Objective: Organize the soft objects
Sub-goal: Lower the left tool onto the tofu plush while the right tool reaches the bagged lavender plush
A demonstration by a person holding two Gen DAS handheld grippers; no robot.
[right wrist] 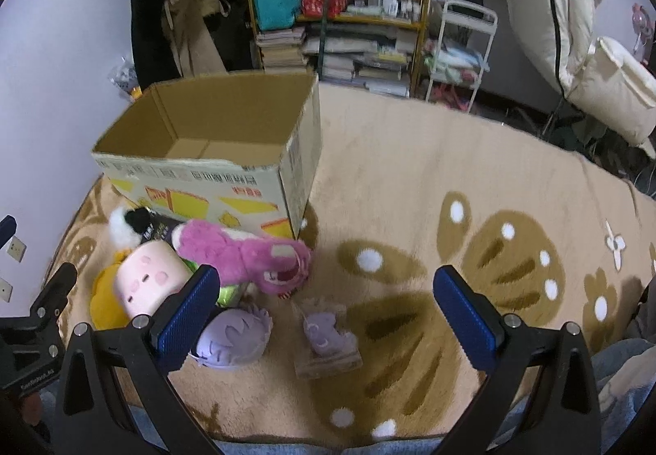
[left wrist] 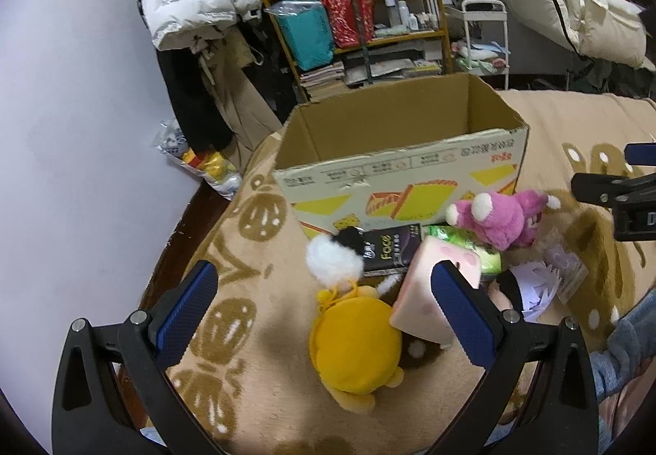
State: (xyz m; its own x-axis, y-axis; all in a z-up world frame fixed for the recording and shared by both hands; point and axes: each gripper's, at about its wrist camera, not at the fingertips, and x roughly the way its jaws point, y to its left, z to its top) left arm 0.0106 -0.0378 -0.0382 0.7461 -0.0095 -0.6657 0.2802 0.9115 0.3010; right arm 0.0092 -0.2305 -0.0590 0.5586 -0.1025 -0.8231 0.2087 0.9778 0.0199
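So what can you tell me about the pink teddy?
The pink teddy is fluffy plush with paler, cream-coloured paws and ears. It lies on its side on the beige blanket, right in front of the cardboard box. It rests on a green packet. Neither gripper touches it.

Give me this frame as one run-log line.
left gripper: open, empty, over yellow plush | right gripper: open, empty | cardboard box: looks empty | pink bear, other toys: on blanket beside box
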